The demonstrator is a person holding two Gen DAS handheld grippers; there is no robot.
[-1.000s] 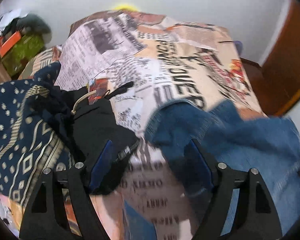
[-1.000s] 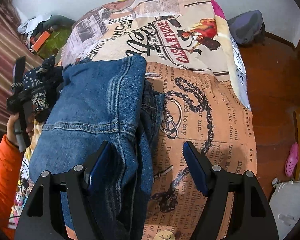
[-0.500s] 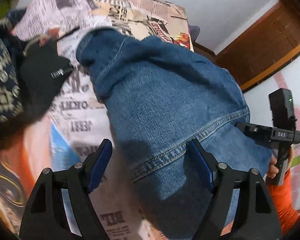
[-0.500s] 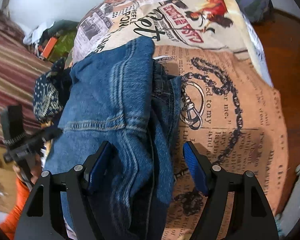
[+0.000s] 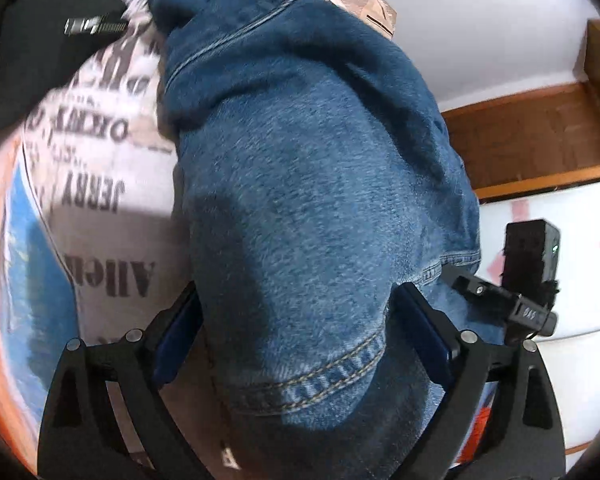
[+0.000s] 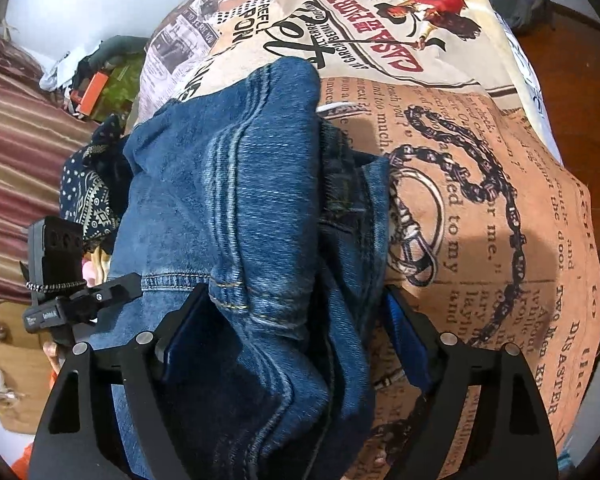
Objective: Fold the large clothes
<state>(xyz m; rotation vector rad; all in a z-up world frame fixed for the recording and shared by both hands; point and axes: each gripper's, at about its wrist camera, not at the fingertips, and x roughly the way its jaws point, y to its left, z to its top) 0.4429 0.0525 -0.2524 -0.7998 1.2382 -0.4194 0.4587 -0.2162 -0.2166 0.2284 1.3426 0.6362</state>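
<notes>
The bedsheet [image 6: 480, 208] under the work is printed like old newspaper: in the right wrist view, beyond the fingertips, a red banner reads "CASA DE PIEDRE" upside down, and to the right of the fingers run the lines "ned to my", "the door" and "DISASTER" beside a drawn chain. In the left wrist view, left of the fingers, the sheet [image 5: 100, 216] shows "JERRY" upside down; other words are blurred. The folded blue jeans [image 6: 236, 200] lie on the sheet and run forward from between the fingers of both grippers. The left gripper [image 5: 296, 320] tilts down over the denim [image 5: 320, 184], its jaws having just been opening; they stand wide, a hemmed fold bulging between the blue pads, the right pad [image 5: 420, 332] at the cloth's edge, and no clamping shows. The right gripper [image 6: 292, 332] points steeply down, its jaws likewise just opened wider, and the seamed bundle fills the gap, with no squeeze to be seen. A dark patterned garment [image 6: 88, 188] lies left of the jeans, and a black garment [image 5: 40, 40] with a zip lies far left of the left fingers.
</notes>
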